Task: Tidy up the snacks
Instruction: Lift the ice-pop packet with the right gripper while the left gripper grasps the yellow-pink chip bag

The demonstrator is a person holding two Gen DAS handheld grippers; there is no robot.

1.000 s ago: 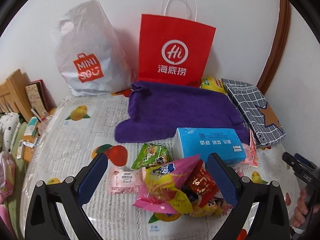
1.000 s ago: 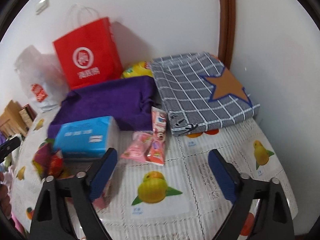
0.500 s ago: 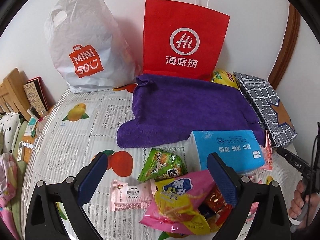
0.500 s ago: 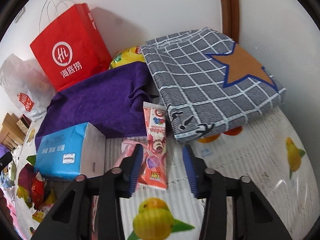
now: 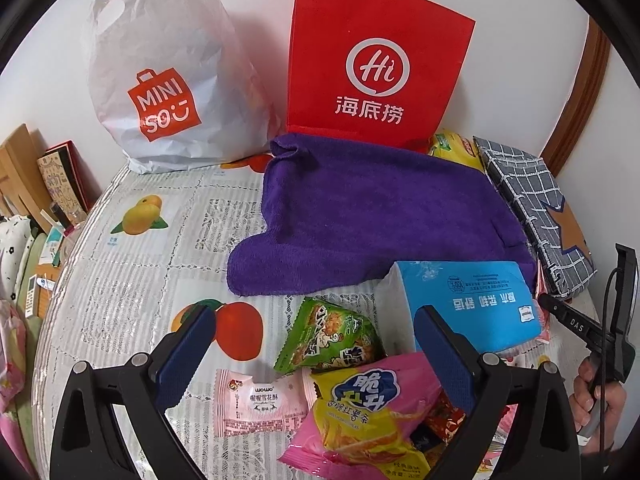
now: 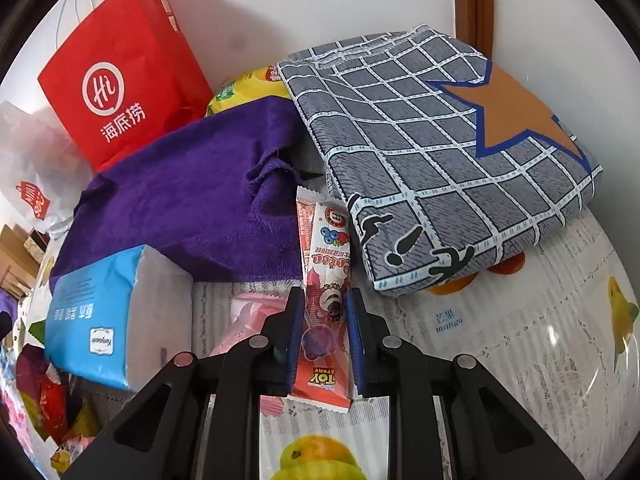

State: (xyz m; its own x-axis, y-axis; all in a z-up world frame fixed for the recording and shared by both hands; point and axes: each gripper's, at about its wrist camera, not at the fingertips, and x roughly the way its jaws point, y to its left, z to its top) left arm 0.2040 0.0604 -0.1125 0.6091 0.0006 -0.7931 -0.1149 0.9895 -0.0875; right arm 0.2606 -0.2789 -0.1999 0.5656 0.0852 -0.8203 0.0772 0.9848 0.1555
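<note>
My right gripper point(image 6: 326, 294) is shut on a long pink and white Toy Story snack bar point(image 6: 324, 248), gripping its lower half; the bar lies on the tablecloth between the purple towel point(image 6: 192, 200) and the checked folded cloth point(image 6: 440, 152). A pale pink packet point(image 6: 244, 320) lies just left of the bar. My left gripper point(image 5: 314, 316) hangs open above a pile of snacks: a green packet point(image 5: 332, 340), a pink wrapped cake point(image 5: 260, 404) and a pink and yellow chips bag point(image 5: 360, 412). Nothing is pressed between its fingers.
A blue tissue pack point(image 5: 468, 300) stands between the two snack groups. At the back wall stand a red paper bag point(image 5: 376, 64) and a white plastic bag point(image 5: 160, 80), with a yellow package point(image 6: 244, 88) beside them. The fruit-print tablecloth point(image 5: 140, 264) shows at left. A hand point(image 5: 596, 400) shows at right.
My right gripper came down toward the snack bar and its jaws went from wide open to shut on it. My left gripper moved forward and lower over the snack pile, staying open.
</note>
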